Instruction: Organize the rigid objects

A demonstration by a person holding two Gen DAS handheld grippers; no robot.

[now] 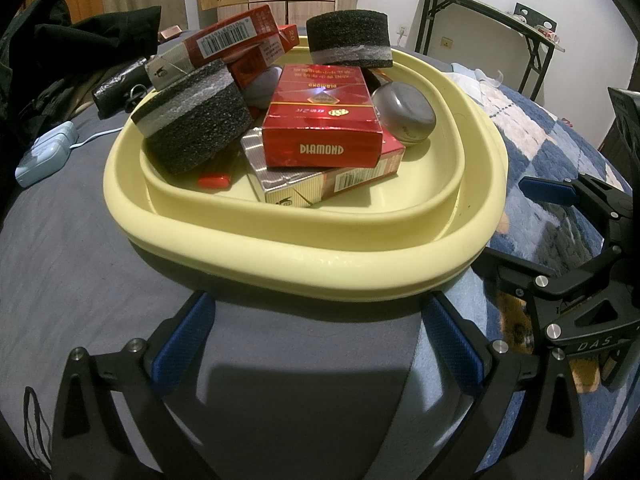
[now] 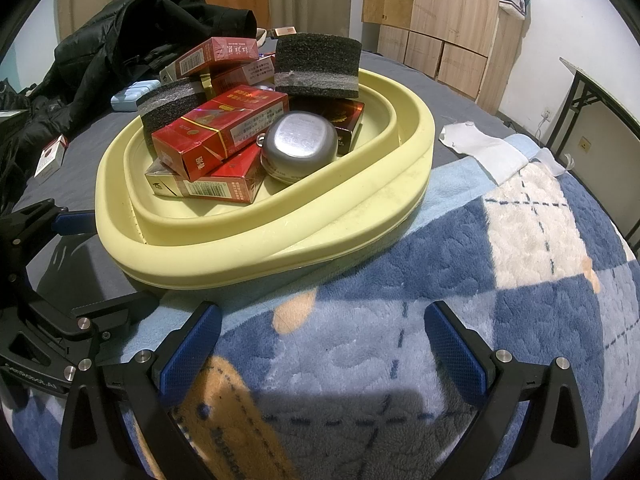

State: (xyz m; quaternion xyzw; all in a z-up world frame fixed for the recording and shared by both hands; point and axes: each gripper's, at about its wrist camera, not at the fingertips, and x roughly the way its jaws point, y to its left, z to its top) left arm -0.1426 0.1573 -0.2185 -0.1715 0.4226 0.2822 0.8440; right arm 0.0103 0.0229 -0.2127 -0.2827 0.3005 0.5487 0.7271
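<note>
The yellow basin (image 1: pixel 304 248), piled with cigarette packs (image 1: pixel 322 120) and foam blocks (image 1: pixel 192 128), sits on the bed directly ahead of the released, empty left gripper (image 1: pixel 316 344) and ahead-left of the equally released right gripper (image 2: pixel 320 344).

I count one basin (image 1: pixel 304 256), and in it two foam blocks (image 1: pixel 192 128) (image 1: pixel 350 38), one grey case (image 1: pixel 404 114) and one red lighter (image 1: pixel 214 181). I make out at least five red packs (image 1: pixel 320 120) in the pile; any further ones are hidden. One more pack (image 2: pixel 50 158) lies outside.
</note>
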